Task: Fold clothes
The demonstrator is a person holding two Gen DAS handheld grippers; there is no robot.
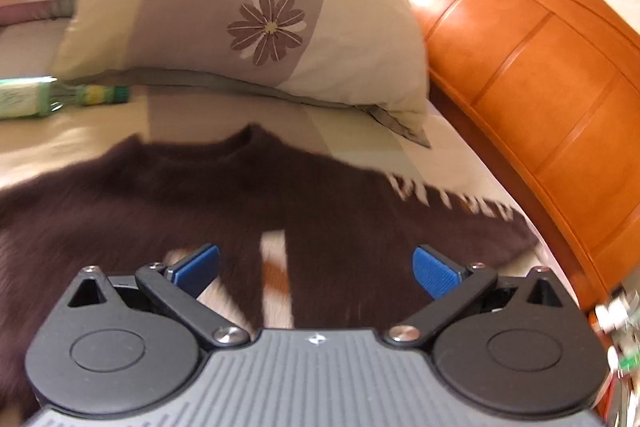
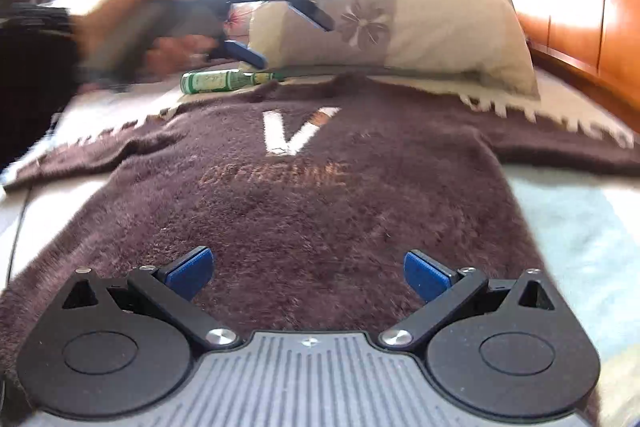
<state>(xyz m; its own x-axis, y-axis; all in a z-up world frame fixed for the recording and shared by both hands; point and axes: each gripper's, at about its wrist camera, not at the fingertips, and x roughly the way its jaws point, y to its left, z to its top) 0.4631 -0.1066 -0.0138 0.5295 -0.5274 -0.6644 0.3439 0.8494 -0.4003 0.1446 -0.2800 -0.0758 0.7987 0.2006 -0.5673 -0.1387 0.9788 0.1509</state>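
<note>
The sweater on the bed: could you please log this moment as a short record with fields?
garment: dark brown sweater, spread flat on the bed, front up, white V on the chest
fold state: not yet folded, both sleeves out to the sides
left claw: open, above the sweater, holding nothing
right claw: open, low over the hem end, holding nothing
beyond the collar: floral pillow
beside the pillow: green bottle lying on its side
far side: wooden headboard

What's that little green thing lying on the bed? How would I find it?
Start at the big flowered pillow by the wooden headboard. Below its left end, just beyond the brown sweater, lies a small green bottle on its side. It is the only green, shiny thing there.
</note>
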